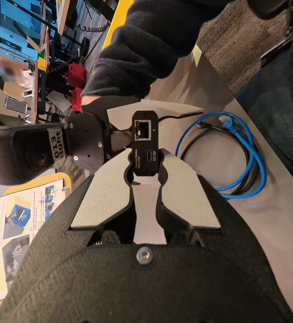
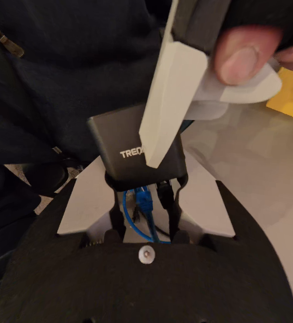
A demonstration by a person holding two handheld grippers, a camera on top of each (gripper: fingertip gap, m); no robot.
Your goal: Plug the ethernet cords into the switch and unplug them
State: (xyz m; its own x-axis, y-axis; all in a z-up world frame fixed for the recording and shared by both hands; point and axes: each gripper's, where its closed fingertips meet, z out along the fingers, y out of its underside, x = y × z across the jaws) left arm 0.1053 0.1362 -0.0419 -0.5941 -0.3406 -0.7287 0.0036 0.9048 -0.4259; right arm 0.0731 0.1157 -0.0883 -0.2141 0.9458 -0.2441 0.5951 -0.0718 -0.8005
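Note:
A small black switch [image 1: 145,145] is held above the grey table, its end with one empty ethernet port facing the left wrist view. My left gripper [image 1: 145,164] is shut on its lower part. My right gripper [image 2: 146,180] is closed around the switch's [image 2: 133,145] other end; its black body [image 1: 84,139] shows to the left. A white left finger [image 2: 166,104] crosses the switch's top. A blue ethernet cord [image 1: 247,157] and a black cord [image 1: 194,145] lie coiled on the table. A blue plug [image 2: 144,199] and a black plug [image 2: 165,194] show under the switch; I cannot tell if they are plugged in.
A printed instruction sheet [image 1: 19,227] lies on a yellow tray at the left. A person's dark sleeve [image 1: 142,52] reaches in from above, and a thumb [image 2: 243,56] rests on the left gripper. The table edge [image 1: 247,111] runs behind the cords. About 5 cm separates my left fingertips from my right.

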